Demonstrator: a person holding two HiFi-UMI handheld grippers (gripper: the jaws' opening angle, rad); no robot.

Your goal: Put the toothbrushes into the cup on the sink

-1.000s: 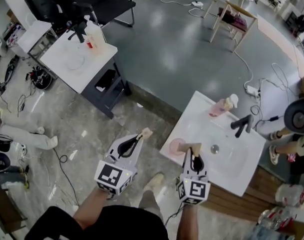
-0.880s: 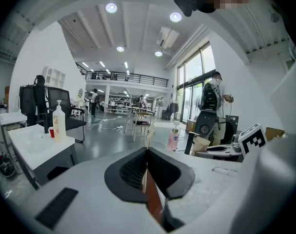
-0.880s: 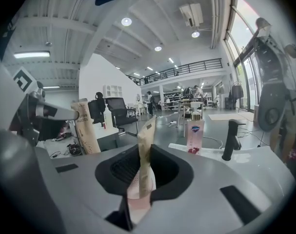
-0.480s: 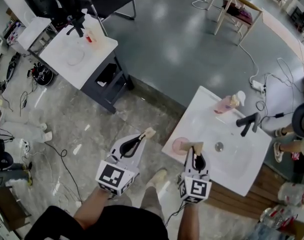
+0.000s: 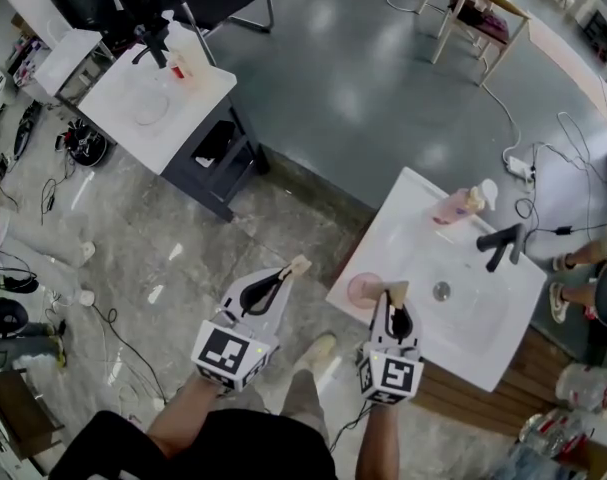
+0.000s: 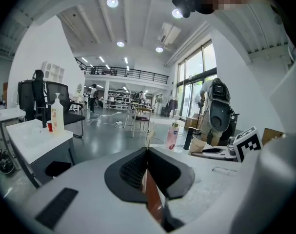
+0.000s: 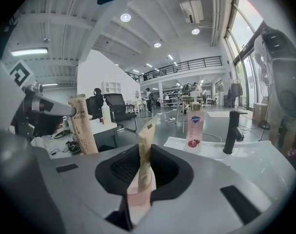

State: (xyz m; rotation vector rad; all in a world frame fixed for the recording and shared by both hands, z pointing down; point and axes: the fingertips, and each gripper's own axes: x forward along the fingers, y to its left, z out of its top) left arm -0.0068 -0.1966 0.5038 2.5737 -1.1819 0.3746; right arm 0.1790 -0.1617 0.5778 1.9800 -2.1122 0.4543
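A pink cup (image 5: 363, 289) stands on the front left corner of the white sink (image 5: 413, 228). My right gripper (image 5: 393, 304) is shut on a tan paper toothbrush pack (image 5: 396, 290), right beside the cup. In the right gripper view that pack (image 7: 146, 145) stands upright between the jaws above the pink cup (image 7: 138, 199); I cannot tell whether its lower end is inside. My left gripper (image 5: 281, 277) hangs over the floor left of the sink, shut on a second tan pack (image 5: 298, 265), seen edge-on (image 6: 148, 136) in the left gripper view.
On the sink stand a pink soap bottle (image 5: 453, 206) and a black tap (image 5: 503, 240) by the drain (image 5: 441, 291). A second white stand (image 5: 158, 108) with a bottle and black chairs is at the far left. Cables lie on the floor. A person's feet (image 5: 573, 288) are at the right.
The whole head view has drifted a little. Both grippers keep their packs, and the right one stays beside the cup.
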